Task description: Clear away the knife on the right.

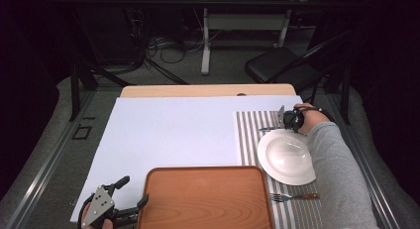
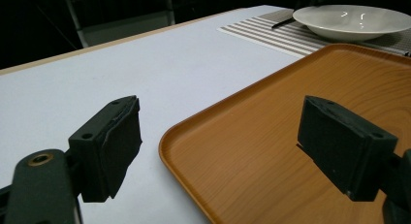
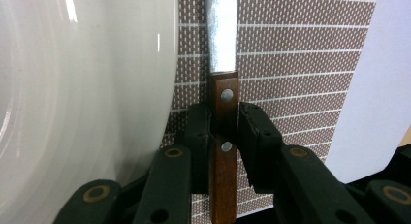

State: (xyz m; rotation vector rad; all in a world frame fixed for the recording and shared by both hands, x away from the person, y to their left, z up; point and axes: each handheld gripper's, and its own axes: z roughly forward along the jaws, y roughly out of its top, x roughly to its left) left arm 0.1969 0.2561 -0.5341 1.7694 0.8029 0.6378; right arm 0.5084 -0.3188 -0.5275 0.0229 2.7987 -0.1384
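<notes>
A knife with a brown wooden handle (image 3: 224, 90) and a steel blade lies on the striped placemat (image 3: 291, 49), right beside the white plate (image 3: 72, 88). My right gripper (image 3: 224, 112) has its pads against both sides of the handle, shut on it. In the high view this gripper (image 1: 285, 119) is at the far edge of the plate (image 1: 287, 157), with the knife (image 1: 269, 128) pointing left. My left gripper (image 1: 134, 190) stands open at the near left corner of the orange tray (image 1: 208, 197). Its jaws sit either side of the tray's rim (image 2: 167, 136) and hold nothing.
A fork (image 1: 292, 196) lies on the placemat (image 1: 247, 135) in front of the plate. A white sheet (image 1: 168, 135) covers most of the table. A black folding chair (image 1: 277, 65) and another table's legs stand beyond the far edge.
</notes>
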